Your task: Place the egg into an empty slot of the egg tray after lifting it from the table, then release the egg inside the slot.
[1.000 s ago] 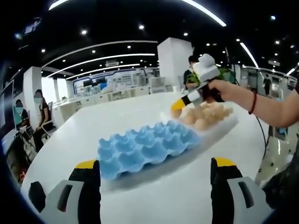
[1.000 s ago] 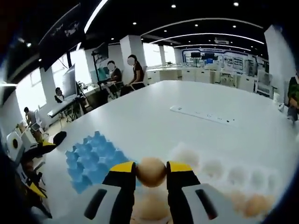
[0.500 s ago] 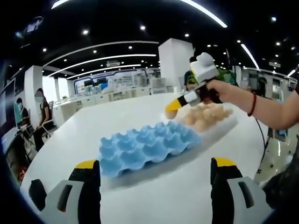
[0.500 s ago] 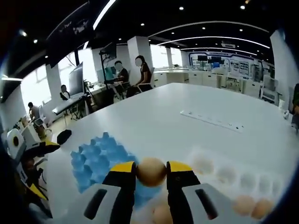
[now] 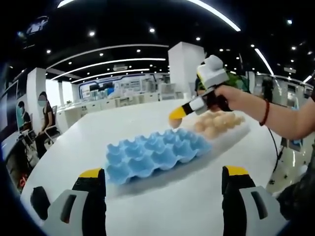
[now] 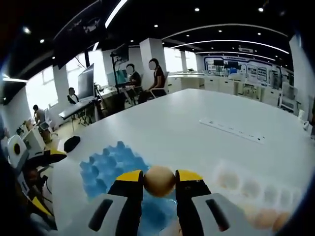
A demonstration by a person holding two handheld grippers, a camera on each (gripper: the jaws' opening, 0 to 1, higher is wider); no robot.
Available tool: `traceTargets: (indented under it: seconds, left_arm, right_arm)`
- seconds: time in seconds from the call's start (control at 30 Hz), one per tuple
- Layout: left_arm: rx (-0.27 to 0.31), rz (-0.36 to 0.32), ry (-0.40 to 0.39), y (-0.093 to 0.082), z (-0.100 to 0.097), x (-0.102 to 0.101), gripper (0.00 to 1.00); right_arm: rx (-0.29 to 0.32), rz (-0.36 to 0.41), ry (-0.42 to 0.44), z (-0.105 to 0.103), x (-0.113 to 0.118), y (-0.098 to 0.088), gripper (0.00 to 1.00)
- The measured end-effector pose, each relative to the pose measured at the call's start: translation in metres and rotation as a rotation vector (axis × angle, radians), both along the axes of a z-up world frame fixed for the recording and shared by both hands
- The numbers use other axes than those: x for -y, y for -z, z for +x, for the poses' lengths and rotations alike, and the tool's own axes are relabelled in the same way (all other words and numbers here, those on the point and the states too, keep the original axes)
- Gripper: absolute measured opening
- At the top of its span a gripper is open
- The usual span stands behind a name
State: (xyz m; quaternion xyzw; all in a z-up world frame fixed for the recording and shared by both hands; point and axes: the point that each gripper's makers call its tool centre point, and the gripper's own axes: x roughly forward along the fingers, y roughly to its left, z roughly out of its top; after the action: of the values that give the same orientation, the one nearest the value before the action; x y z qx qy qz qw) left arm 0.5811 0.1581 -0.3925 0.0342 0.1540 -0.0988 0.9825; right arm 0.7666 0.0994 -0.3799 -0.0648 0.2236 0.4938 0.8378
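My right gripper (image 6: pixel 159 181) is shut on a tan egg (image 6: pixel 159 180), held in the air above the near end of the blue egg tray (image 6: pixel 106 167). In the left gripper view that same right gripper (image 5: pixel 175 115) comes in from the right, held by a person's hand, its yellow tip over the far edge of the blue egg tray (image 5: pixel 150 155), whose slots look empty. My left gripper (image 5: pixel 162 189) is open and low over the white table (image 5: pixel 172 206), in front of the tray.
A clear tray with several tan eggs (image 5: pixel 219 123) lies beyond the blue tray and appears again at the lower right of the right gripper view (image 6: pixel 256 196). A white power strip (image 6: pixel 235 131) lies farther along the table. People sit at desks in the background.
My right gripper has carried the egg away from the clear tray of eggs and over the blue tray. The left gripper has stayed still and open.
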Motion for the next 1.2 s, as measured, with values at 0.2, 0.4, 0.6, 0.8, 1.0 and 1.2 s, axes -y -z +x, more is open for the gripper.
traceTargets:
  seconds: [0.2, 0.4, 0.6, 0.8, 1.0, 1.2]
  left_arm:
    - [0.003, -0.009, 0.001, 0.000, 0.000, -0.001, 1.00]
    - [0.008, -0.010, 0.006, -0.002, -0.003, -0.002, 1.00]
    - [0.014, -0.008, -0.002, -0.004, -0.005, -0.007, 1.00]
    - [0.006, -0.007, 0.005, -0.003, -0.004, -0.006, 1.00]
    - [0.015, -0.008, 0.012, -0.005, -0.004, -0.006, 1.00]
    - [0.017, -0.006, 0.007, -0.006, -0.005, -0.008, 1.00]
  right_arm:
    - [0.012, 0.000, -0.024, -0.010, -0.011, -0.002, 0.27]
    - [0.018, 0.006, -0.040, -0.016, -0.022, -0.003, 0.27]
    - [0.026, 0.006, -0.054, -0.021, -0.031, -0.003, 0.27]
    - [0.026, 0.004, -0.061, -0.022, -0.034, -0.002, 0.27]
    - [0.016, -0.001, -0.061, -0.025, -0.037, 0.003, 0.27]
    - [-0.016, 0.040, -0.083, -0.028, -0.047, 0.000, 0.27]
